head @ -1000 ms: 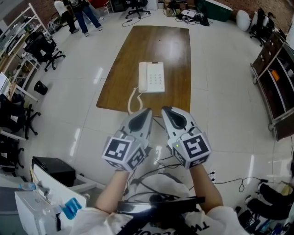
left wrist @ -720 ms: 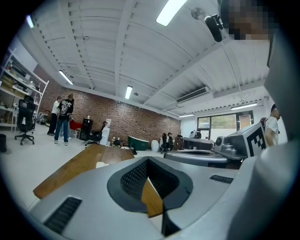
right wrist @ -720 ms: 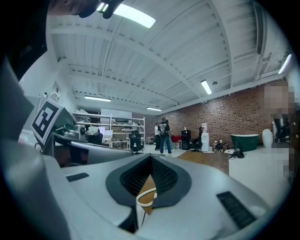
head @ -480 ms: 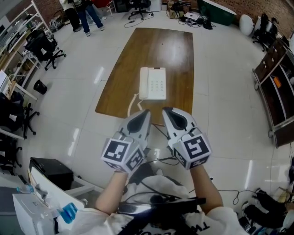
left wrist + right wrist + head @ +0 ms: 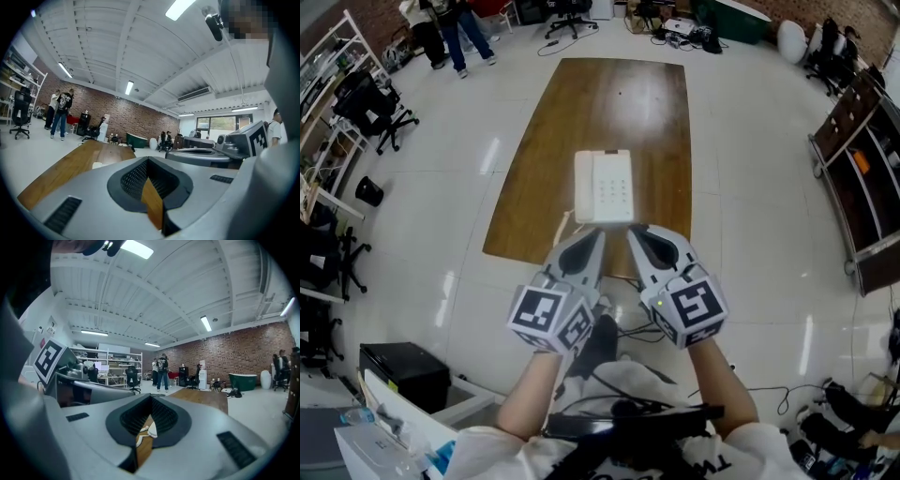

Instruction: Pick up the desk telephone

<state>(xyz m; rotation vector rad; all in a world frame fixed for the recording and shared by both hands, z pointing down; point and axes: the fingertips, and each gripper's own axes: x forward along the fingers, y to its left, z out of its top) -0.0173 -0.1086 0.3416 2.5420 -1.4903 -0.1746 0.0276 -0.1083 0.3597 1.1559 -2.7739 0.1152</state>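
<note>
The white desk telephone (image 5: pixel 603 186) lies near the close end of a long brown wooden table (image 5: pixel 619 103), with its curly cord (image 5: pixel 565 223) hanging off the table's near left edge. My left gripper (image 5: pixel 596 236) and right gripper (image 5: pixel 635 234) are side by side just short of the table's near edge. Both point at the phone, both are shut, and both are empty. In the left gripper view the closed jaws fill the bottom of the picture, and a sliver of the phone (image 5: pixel 97 165) shows past them. The right gripper view shows the phone's cord (image 5: pixel 146 429) through the notch of its shut jaws.
Two people (image 5: pixel 441 33) stand at the far left of the room. Office chairs (image 5: pixel 370 98) and shelving (image 5: pixel 323 178) line the left side, and a dark cabinet (image 5: pixel 862 169) stands at the right. Cables (image 5: pixel 628 330) lie on the white floor below the grippers, with a black box (image 5: pixel 394 361) at the lower left.
Both grippers have moved forward toward the table, and their tips are now almost at its near edge, close to the phone. Their jaws stayed shut.
</note>
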